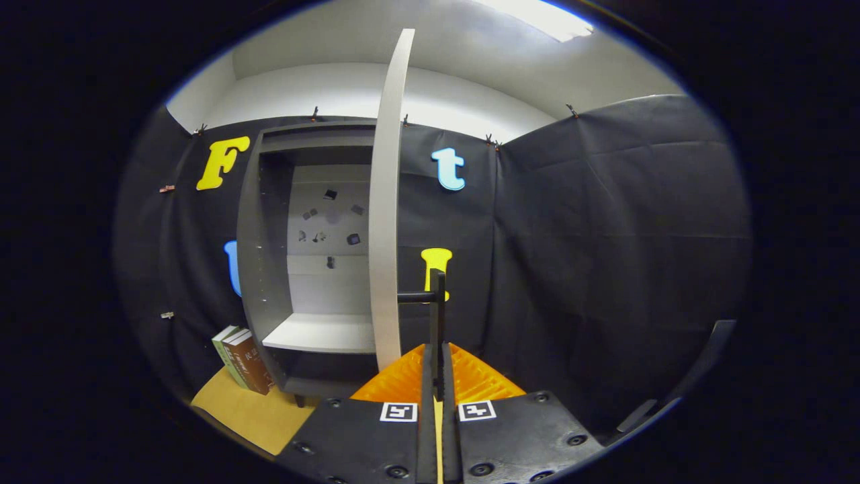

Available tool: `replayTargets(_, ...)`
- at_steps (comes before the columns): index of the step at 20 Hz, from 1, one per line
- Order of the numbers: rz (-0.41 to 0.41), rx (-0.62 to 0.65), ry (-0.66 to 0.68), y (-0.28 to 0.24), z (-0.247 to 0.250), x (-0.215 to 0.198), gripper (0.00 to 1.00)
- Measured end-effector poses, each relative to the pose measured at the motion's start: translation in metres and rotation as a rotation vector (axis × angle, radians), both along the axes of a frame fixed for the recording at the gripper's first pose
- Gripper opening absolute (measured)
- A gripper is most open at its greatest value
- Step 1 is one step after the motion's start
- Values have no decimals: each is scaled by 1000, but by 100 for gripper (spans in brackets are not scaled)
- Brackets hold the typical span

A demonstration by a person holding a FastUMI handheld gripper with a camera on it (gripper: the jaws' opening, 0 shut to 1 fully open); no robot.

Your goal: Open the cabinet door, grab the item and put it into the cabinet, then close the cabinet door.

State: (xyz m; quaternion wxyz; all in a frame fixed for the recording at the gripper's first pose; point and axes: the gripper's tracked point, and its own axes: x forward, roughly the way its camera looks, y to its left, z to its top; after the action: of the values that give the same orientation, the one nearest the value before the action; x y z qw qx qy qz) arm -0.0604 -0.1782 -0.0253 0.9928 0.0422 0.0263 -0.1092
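Pale cabinet door point(386, 202) stands edge-on and upright, its dark handle point(435, 302) clamped by the closed tongs point(438, 363)

Black cloth point(605, 222) hangs clipped around the booth as its walls, beneath a pale upper wall point(322, 87) and a ceiling with a bright light point(537, 17), while a tan tabletop point(255, 413) lies below, bearing two upright books point(242, 359).

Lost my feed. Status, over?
Gripper shut on door handle. Cabinet door open, edge-on. Shelf bare; books beside cabinet. Nothing in the way.
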Motion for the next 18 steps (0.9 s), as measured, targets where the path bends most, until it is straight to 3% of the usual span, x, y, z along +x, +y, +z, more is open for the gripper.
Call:
replayTargets(4,2,-6,-12,-7,3,-12,7)
replayTargets(7,21,-23,-40,-4,11,-27,58)
replayTargets(10,122,-52,-44,31,5,-39,97)
replayTargets(14,295,8,107,100,-40,-57,96)
replayTargets(18,375,28,292,150,-121,-59,98)
